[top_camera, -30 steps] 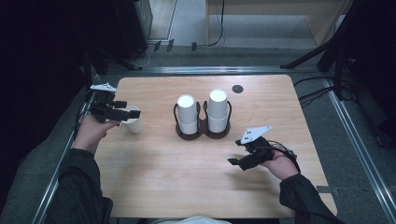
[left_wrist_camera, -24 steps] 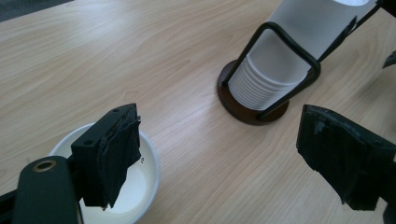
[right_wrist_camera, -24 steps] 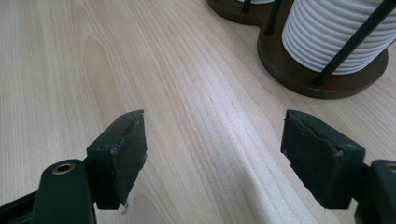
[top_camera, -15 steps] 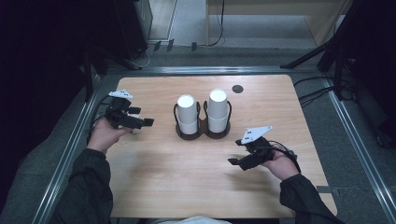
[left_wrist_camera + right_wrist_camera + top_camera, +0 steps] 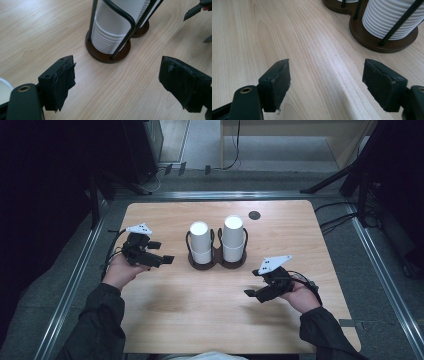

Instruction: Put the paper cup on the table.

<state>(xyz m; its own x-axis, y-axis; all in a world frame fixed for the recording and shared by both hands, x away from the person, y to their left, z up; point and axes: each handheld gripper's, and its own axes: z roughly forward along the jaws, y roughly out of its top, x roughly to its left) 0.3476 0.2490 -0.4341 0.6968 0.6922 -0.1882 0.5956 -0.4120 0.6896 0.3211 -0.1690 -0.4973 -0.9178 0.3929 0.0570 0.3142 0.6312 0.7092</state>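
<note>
Left hand-held gripper (image 5: 159, 258) hovers, jaws apart, above the pale wooden table (image 5: 200, 310).

A small dark disc (image 5: 254, 215) lies on the wooden table (image 5: 165, 320).

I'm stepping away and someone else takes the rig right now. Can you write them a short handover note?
Left tongs: open, empty, low over the table left of the cup holder.
Right tongs: open, empty, near the table's front right.
The holder's two white cup stacks, left stack and right stack, stand at the table's middle. A white cup rim shows beside the left tongs.
Done: nothing is gripped.
Left: probably reaching for a stack and pulling a cup.
</note>
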